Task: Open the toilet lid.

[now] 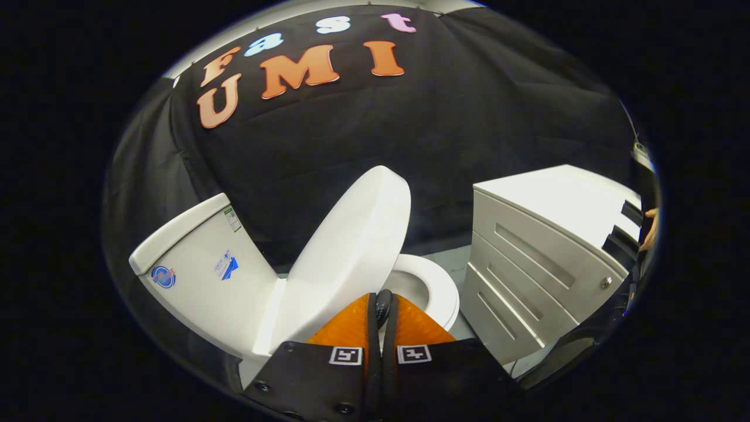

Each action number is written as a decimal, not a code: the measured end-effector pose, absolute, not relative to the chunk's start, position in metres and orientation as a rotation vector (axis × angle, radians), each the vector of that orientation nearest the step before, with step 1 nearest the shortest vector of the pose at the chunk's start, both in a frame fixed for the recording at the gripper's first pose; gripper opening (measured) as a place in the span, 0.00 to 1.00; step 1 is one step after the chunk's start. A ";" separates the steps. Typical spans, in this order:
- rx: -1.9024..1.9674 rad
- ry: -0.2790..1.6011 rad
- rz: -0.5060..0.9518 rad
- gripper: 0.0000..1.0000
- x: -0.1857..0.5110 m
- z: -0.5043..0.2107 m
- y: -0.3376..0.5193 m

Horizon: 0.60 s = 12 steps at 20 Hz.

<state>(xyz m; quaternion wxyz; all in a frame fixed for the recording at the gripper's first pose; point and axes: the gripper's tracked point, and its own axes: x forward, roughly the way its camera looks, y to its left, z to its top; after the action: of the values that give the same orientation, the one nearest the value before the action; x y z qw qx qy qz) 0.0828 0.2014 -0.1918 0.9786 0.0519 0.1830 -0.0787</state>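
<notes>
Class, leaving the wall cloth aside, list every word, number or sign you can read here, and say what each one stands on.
Toilet tank: three stickers, all too small to read.
Gripper, fingers closed together beside the raised toilet lid: two square black-and-white markers, which are patterns and not words.
Drawer cabinet: no text.

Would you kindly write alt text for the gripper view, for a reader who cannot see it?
A white toilet lid stands raised, nearly upright, beside the tank, with the seat exposed below. The gripper has its fingers close together just in front of the lid's lower edge, holding nothing. A white drawer cabinet stands beside the toilet.
</notes>
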 end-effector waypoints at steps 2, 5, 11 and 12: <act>0.037 0.359 -0.153 0.08 0.083 -0.185 0.210; -0.028 0.342 -0.148 0.08 0.083 -0.173 0.224; -0.221 0.249 -0.101 0.08 0.084 -0.143 0.273; -0.251 0.233 -0.097 0.08 0.084 -0.140 0.282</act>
<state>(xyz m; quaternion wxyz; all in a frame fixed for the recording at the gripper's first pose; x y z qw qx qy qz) 0.0842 0.2824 -0.1398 0.9842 -0.1248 0.1161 -0.0484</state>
